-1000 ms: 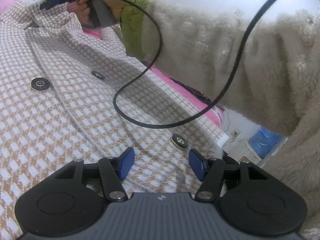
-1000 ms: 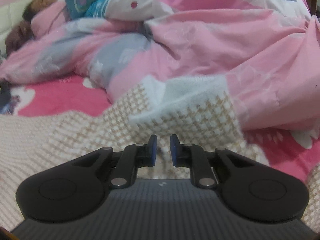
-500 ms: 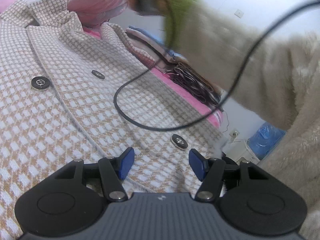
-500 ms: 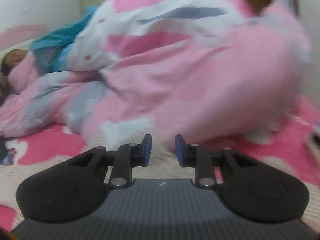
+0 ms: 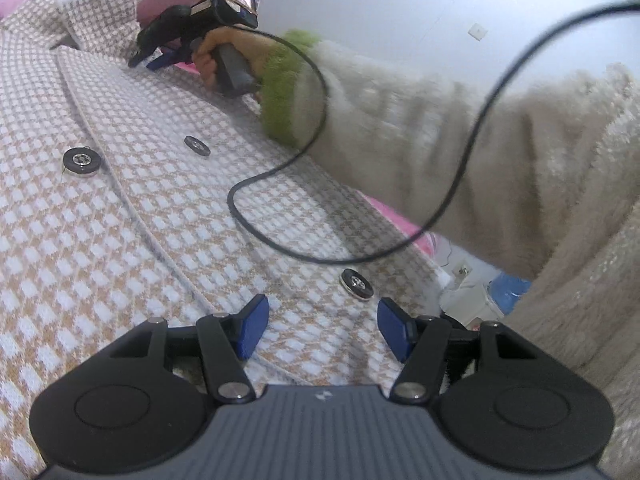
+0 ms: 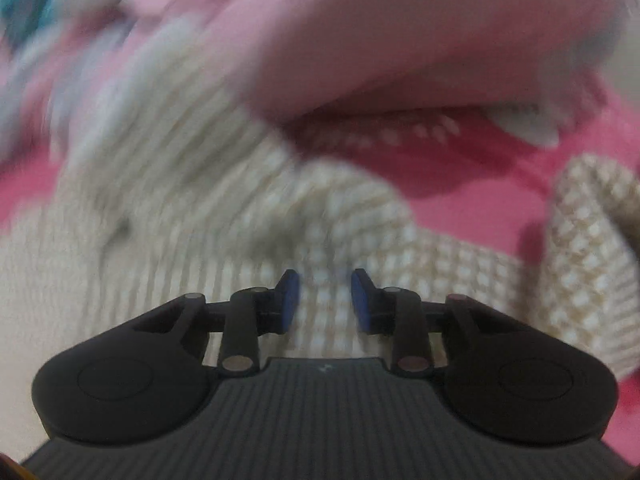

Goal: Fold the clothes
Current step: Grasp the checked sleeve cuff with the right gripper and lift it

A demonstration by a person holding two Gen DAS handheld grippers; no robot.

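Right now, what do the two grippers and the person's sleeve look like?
Left gripper: black linkage arms with silver pivot pins, two round black discs, ribbed grey body, blue finger pads. Right gripper matches; from the left view it has a grey handle and a small lit screen on top. A black cable loops from it. The sleeve is fluffy cream with a green cuff.

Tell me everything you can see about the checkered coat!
The checkered coat looks like thick woven cloth in tan and white squares, with a piped front edge and three dark round buttons. It lies spread out, front up, on pink bedding, its collar near a pink quilt. A black cable droops over it. The open left tongs hover above its hem; the right tongs reach toward its collar.
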